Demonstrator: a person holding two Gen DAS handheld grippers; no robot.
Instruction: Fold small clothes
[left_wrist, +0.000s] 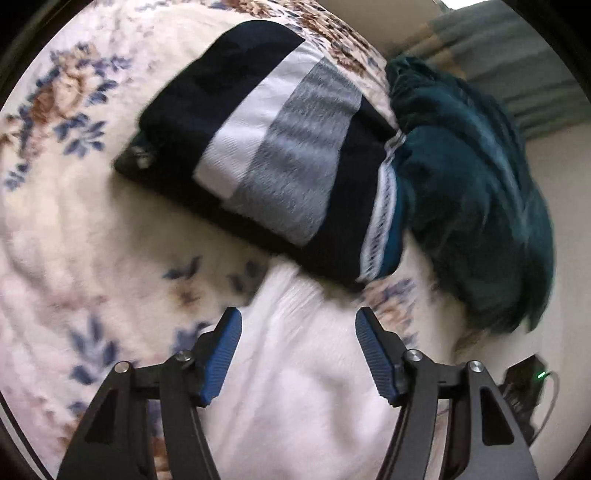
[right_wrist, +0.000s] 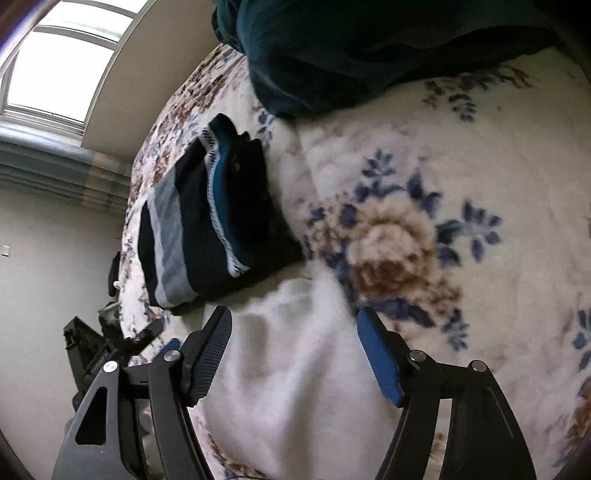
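Observation:
A white garment (left_wrist: 306, 362) lies on the floral blanket (left_wrist: 74, 221) under both grippers. My left gripper (left_wrist: 299, 325) is open, its blue pads on either side of the white cloth. My right gripper (right_wrist: 295, 325) is open over the same white garment (right_wrist: 295, 369). Beyond it is a folded stack topped by a navy piece with white and grey stripes (left_wrist: 266, 140), also in the right wrist view (right_wrist: 199, 229). A dark teal garment (left_wrist: 469, 199) lies crumpled to the right of the stack; it also shows in the right wrist view (right_wrist: 351, 48).
The floral blanket (right_wrist: 461, 184) covers a bed. A black device with a green light (left_wrist: 524, 384) sits past the bed edge. A window (right_wrist: 62, 62), a curtain and a wall lie beyond. The other gripper (right_wrist: 96, 350) shows at left.

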